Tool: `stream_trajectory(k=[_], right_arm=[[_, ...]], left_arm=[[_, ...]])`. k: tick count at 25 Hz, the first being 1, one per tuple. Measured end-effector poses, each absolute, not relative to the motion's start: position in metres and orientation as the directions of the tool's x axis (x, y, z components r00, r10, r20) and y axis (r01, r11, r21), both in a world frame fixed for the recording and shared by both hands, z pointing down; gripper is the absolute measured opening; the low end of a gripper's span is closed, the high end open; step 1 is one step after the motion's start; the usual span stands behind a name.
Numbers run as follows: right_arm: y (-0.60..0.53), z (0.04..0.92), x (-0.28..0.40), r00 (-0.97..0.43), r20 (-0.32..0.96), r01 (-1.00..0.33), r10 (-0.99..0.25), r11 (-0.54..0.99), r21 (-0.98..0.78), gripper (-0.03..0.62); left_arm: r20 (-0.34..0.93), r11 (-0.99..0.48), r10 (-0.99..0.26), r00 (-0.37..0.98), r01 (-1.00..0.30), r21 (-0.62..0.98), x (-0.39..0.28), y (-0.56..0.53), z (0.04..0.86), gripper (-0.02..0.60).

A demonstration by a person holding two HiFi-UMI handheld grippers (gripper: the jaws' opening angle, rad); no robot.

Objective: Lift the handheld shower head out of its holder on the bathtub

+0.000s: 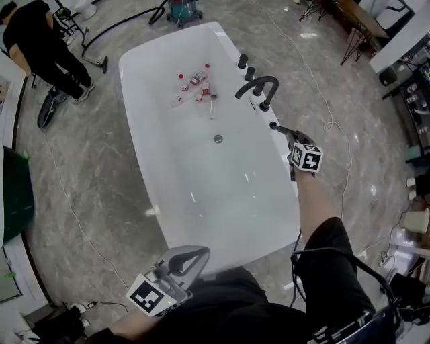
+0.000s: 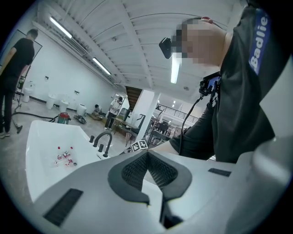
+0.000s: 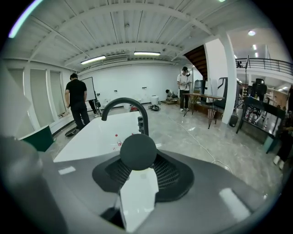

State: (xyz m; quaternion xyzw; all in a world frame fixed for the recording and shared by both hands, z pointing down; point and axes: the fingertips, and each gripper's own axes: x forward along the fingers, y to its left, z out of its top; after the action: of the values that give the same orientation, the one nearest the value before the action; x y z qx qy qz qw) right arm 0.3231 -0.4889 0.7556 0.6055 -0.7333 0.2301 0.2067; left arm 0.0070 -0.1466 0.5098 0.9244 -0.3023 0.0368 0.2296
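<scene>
The handheld shower head [image 3: 138, 151] is a black wand whose round end fills the gap between my right gripper's [image 3: 138, 170] ribbed pads. My right gripper [image 1: 287, 136] is shut on it above the right rim of the white bathtub [image 1: 138, 80], just short of the black arched faucet [image 1: 259, 86]. The wand's black tip [image 1: 274, 125] pokes out towards the faucet [image 3: 127, 103]. Its holder is not clear to me. My left gripper [image 1: 199, 253] hangs low at the tub's near end with its jaws together and nothing in them [image 2: 146, 154].
Two black knobs [image 1: 246, 65] sit on the rim beyond the faucet. Small red-capped bottles [image 1: 195, 85] lie inside the tub near the drain [image 1: 218, 139]. A person in black [image 1: 37, 44] stands at the far left by a hose and a vacuum [image 1: 183, 9]. Cables cross the marble floor.
</scene>
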Motion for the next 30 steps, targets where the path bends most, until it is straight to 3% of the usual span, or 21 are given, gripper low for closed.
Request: stream_trajectory(k=[18, 30], right_arm=[[-0.327, 0.656, 0.269, -0.165, 0.564, -0.985, -0.809, 0.104, -0.139, 0.132], [-0.219, 0.593, 0.228, -0.211, 0.507, -0.973, -0.836, 0.132, -0.187, 0.132]], left_arm=[[0.087, -0.793, -0.499, 0.862, -0.495, 0.354, -0.060, -0.097, 0.447, 0.003], [0.026, -0.865, -0.405, 0.914, -0.392, 0.313, -0.070, -0.072, 0.414, 0.003]])
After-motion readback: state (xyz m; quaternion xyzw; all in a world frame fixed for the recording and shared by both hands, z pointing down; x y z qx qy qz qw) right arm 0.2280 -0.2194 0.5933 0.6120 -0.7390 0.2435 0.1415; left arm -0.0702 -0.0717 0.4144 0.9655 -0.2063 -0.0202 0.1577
